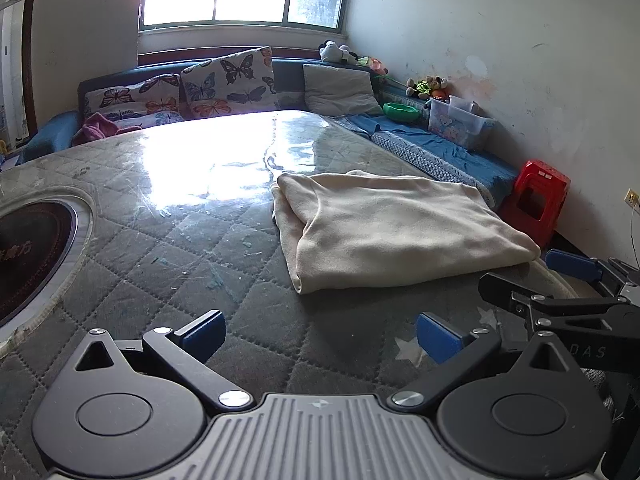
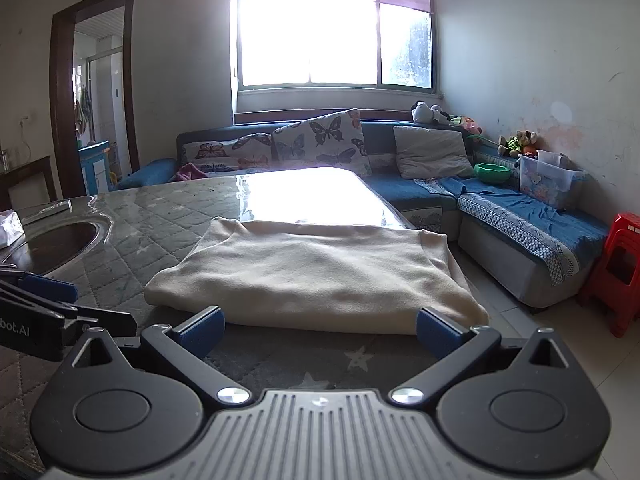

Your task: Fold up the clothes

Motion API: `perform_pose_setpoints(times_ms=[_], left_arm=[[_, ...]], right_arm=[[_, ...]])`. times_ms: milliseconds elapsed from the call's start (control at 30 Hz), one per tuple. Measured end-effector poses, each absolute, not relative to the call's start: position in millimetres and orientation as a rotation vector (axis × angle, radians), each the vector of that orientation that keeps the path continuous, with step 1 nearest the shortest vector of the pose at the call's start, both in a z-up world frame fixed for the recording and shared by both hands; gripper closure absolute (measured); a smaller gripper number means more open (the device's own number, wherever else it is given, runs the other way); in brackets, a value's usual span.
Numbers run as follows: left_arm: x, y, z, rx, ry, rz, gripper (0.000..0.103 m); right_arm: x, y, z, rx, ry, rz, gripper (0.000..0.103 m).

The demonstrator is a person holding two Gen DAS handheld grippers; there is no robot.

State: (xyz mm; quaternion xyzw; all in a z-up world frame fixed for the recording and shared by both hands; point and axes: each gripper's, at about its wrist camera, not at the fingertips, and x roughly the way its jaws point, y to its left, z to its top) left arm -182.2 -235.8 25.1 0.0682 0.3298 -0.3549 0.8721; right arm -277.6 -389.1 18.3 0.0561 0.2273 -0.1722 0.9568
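A cream garment (image 1: 396,224) lies folded into a flat rectangle on the quilted table cover (image 1: 160,264). It also shows in the right wrist view (image 2: 316,272), straight ahead. My left gripper (image 1: 320,336) is open and empty, above the cover, short of the garment's near left corner. My right gripper (image 2: 320,330) is open and empty, just in front of the garment's near edge. The right gripper also shows at the right edge of the left wrist view (image 1: 576,280). The left gripper shows at the left edge of the right wrist view (image 2: 48,300).
A round inset burner (image 1: 28,256) sits in the table at the left. A blue sofa (image 2: 520,216) with butterfly cushions (image 2: 320,140) runs behind and along the right. A red stool (image 1: 536,200) stands by the table's right edge. A clear bin (image 2: 548,180) and green bowl (image 2: 492,172) lie on the sofa.
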Motion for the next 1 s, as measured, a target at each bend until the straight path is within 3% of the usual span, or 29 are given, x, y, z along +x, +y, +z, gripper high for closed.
perform_pose_setpoints(times_ms=[1000], left_arm=[[-164.3, -247.5, 24.7, 0.181, 0.691, -0.708, 0.0]], right_arm=[[-260.6, -399.0, 9.6, 0.157, 0.499, -0.37, 0.0]])
